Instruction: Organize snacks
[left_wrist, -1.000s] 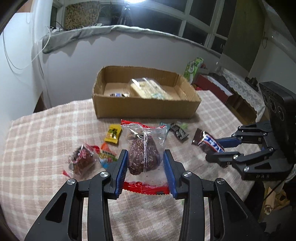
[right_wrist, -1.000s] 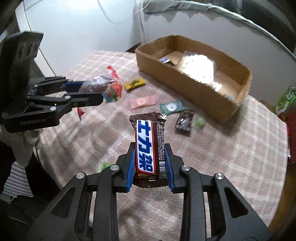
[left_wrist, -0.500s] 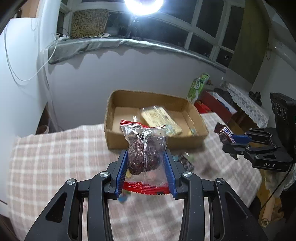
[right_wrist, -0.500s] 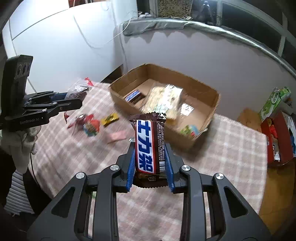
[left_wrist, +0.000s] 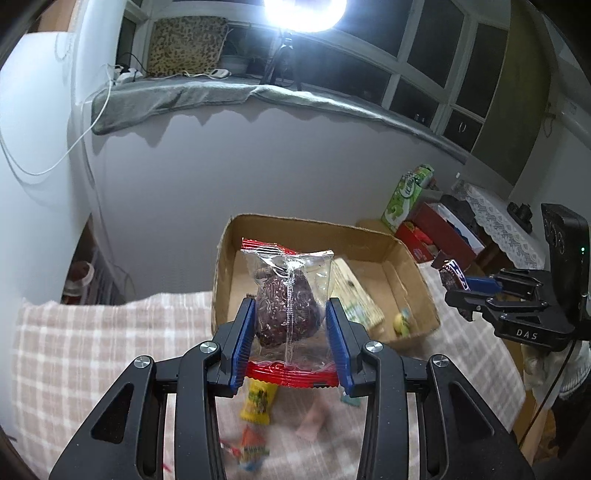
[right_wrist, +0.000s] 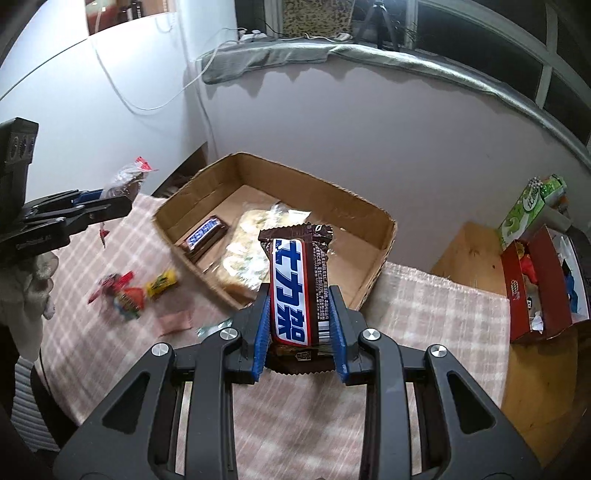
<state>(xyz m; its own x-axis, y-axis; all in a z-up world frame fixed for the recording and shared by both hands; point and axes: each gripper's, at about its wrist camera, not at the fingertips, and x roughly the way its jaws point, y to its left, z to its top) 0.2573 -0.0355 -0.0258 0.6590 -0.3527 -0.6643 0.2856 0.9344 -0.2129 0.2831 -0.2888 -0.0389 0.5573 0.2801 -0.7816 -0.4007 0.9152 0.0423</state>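
My left gripper (left_wrist: 291, 314) is shut on a clear bag with a dark brown cake (left_wrist: 286, 295), held in the air near the front of the open cardboard box (left_wrist: 317, 229). My right gripper (right_wrist: 299, 314) is shut on a brown chocolate bar with a blue and white label (right_wrist: 295, 280), held above the table before the box (right_wrist: 373, 221). The box holds a pale cracker pack (right_wrist: 247, 254) and another chocolate bar (right_wrist: 205, 232). In the right wrist view the left gripper (right_wrist: 92, 206) is at the left with its bag (right_wrist: 127, 173).
Loose small snacks lie on the checked tablecloth (right_wrist: 424, 310): a yellow packet (right_wrist: 162, 284), red and orange wrappers (right_wrist: 118, 295), a pink one (right_wrist: 177, 317). A red box (right_wrist: 539, 280) and a green carton (right_wrist: 528, 206) stand at the right. A white wall rises behind the box.
Both grippers have risen and moved forward toward the box with their snacks still held. The box looms larger and nearer in both views.
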